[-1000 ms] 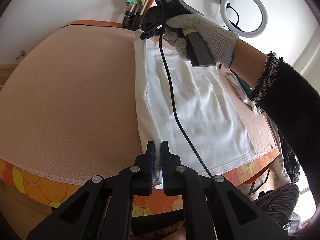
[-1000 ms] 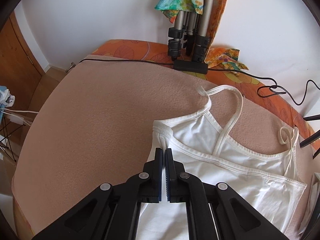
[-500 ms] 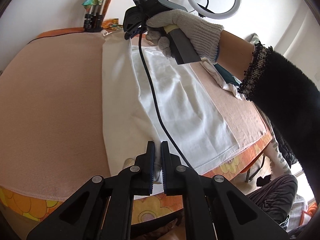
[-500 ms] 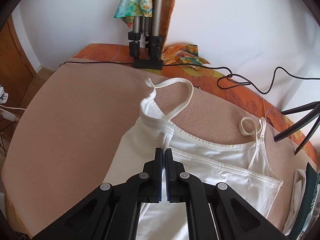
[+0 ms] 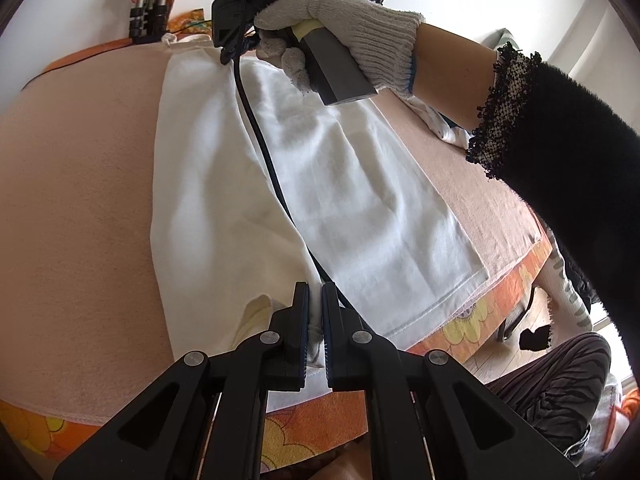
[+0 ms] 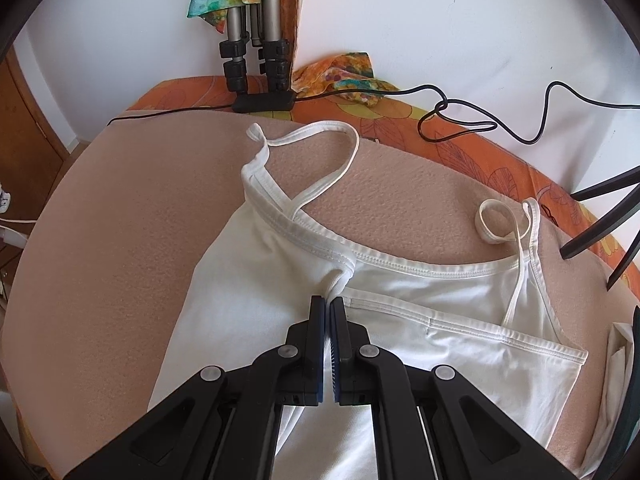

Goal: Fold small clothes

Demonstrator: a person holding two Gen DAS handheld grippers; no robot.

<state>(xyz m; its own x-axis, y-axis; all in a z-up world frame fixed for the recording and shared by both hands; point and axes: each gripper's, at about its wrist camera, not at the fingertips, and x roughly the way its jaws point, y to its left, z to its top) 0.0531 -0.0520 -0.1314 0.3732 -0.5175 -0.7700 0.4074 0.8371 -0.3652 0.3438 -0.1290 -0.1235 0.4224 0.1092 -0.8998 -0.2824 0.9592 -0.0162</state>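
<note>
Peach blanket [image 5: 76, 184] covers the bed; on it one white camisole [image 5: 224, 168] has had its left side carried over toward the middle since a second ago, starting the fold. Two grippers: left gripper [image 5: 315, 312] clamped on the hem, right gripper [image 6: 327, 322] pinching the top edge.

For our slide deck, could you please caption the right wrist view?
Right claw shut on a white camisole's folded-over neckline on a peach blanket.
</note>
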